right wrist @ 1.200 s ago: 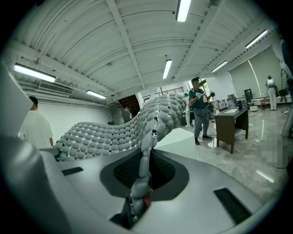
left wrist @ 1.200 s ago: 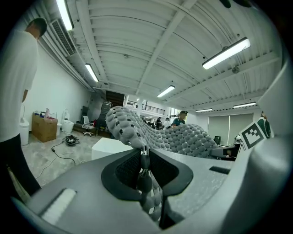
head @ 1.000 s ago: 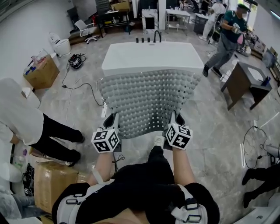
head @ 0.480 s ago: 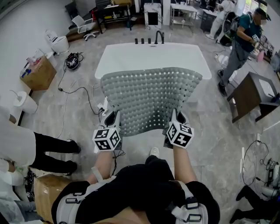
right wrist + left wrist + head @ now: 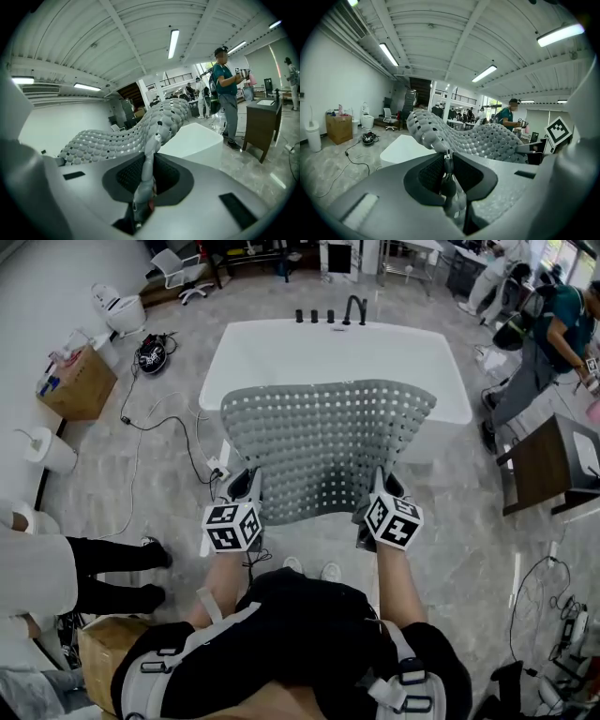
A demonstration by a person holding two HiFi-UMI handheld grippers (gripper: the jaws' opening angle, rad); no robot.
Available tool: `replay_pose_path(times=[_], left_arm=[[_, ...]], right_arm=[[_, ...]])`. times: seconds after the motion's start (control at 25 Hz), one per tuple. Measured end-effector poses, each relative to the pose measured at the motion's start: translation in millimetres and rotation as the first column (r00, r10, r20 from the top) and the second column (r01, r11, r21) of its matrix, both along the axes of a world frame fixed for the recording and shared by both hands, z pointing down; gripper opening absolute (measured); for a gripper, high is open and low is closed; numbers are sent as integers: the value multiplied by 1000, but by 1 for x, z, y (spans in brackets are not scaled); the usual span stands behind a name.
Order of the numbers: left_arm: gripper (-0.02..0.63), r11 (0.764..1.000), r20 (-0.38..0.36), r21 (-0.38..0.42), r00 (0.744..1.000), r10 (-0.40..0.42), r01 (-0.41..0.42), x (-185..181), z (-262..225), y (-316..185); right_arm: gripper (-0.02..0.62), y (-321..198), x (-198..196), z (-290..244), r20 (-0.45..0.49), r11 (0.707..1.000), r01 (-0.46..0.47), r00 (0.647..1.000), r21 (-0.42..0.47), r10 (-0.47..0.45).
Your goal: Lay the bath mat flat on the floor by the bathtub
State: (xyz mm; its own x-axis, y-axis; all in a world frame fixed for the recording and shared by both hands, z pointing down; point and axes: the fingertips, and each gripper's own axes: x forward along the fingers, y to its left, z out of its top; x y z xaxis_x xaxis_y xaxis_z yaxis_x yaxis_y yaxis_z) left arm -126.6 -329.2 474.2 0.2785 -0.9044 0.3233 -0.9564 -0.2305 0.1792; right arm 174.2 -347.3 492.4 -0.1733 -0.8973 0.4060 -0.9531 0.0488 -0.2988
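Note:
A grey pebbled bath mat (image 5: 323, 446) with many holes hangs spread in the air between my two grippers, in front of the white bathtub (image 5: 328, 352). The left gripper (image 5: 246, 491) is shut on the mat's near left corner, and the right gripper (image 5: 382, 489) is shut on its near right corner. In the left gripper view the mat (image 5: 478, 138) runs away from the jaws, its edge pinched between them. The right gripper view shows the mat (image 5: 136, 131) clamped the same way, with the tub (image 5: 194, 138) behind it. The mat's far edge droops over the tub's near half.
Marble floor (image 5: 169, 474) surrounds the tub. A black cable (image 5: 178, 423) lies left of it, with a cardboard box (image 5: 80, 381) and a toilet (image 5: 122, 307) further left. A dark wooden cabinet (image 5: 553, 465) stands right. One person (image 5: 548, 343) walks at the right, another (image 5: 56, 568) stands at the left.
The view has moved closer to the tub, and the mat now hangs more over its near half. The person at the right has walked further right. Both grips are unchanged.

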Motion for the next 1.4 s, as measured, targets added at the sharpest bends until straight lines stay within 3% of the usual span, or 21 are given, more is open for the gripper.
replay_pose_path(times=[0.32, 0.52, 0.68, 0.84, 1.08, 1.24, 1.4], left_arm=[[57, 992, 4, -127, 1000, 18, -17, -33, 40, -68], [58, 973, 0, -232, 1000, 21, -20, -40, 88, -89], [60, 943, 23, -332, 999, 27, -18, -40, 137, -108], [60, 898, 23, -440, 999, 36, -22, -32, 188, -113], [63, 850, 33, -527, 998, 59, -33, -19, 249, -109], [66, 825, 38, -565, 998, 54, -23, -13, 322, -115], [67, 820, 38, -571, 998, 49, -18, -14, 445, -143]], right_arm=[[44, -53, -24, 43, -13, 993, -19, 1000, -119, 17], [46, -74, -17, 86, -33, 977, -55, 998, -206, 49], [46, -85, -10, 129, -36, 954, -62, 998, -293, 54], [46, -83, -2, 175, -53, 921, -64, 997, -384, 47], [46, -79, 13, 234, -72, 882, -83, 996, -465, 56], [48, -85, 27, 300, -82, 874, -84, 995, -479, 51], [51, -108, 38, 418, -103, 871, -83, 994, -484, 38]])
